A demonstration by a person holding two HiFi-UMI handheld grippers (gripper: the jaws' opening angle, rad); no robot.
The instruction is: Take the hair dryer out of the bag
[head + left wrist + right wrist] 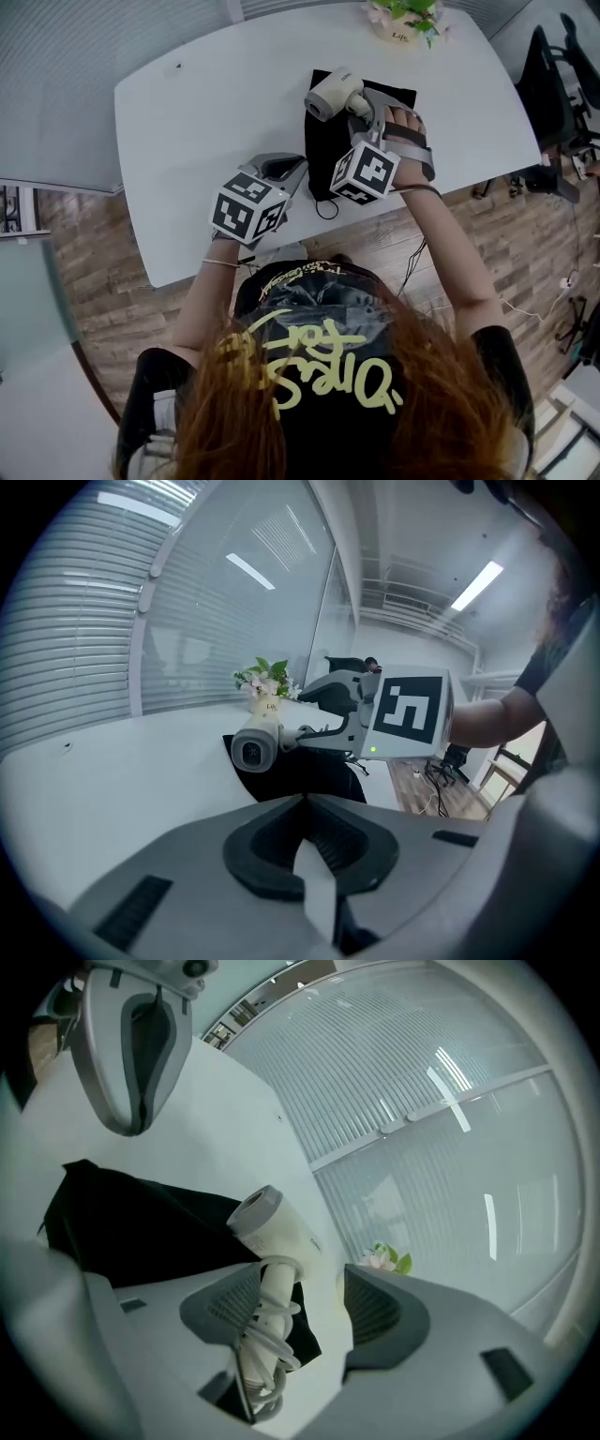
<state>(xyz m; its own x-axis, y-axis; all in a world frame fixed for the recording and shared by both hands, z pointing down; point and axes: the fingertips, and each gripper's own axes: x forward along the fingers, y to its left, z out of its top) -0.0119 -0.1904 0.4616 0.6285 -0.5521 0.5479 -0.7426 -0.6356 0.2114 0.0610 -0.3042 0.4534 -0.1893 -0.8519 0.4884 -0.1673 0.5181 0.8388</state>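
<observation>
Hair (309, 412) and a black top fill the near edge of the head view, and past that both tongs hang over the white table (187, 103). Left tongs (305, 803) are clenched with nothing in them that I can see. Right tongs (300, 1279) are released: the hair dryer (272, 1227) has its handle between the jaws, leaning on one pad with a clear gap to the other. Its head sticks out past the tips over the black bag (323, 145), so it's out of there I reckon. My worry is that with a hold that loose it slips off and smacks the table, or the coiled cord (267, 1344) snags a jaw. Only the right gripper view shows that gap, from the left tongs' camera the dryer looks properly held
</observation>
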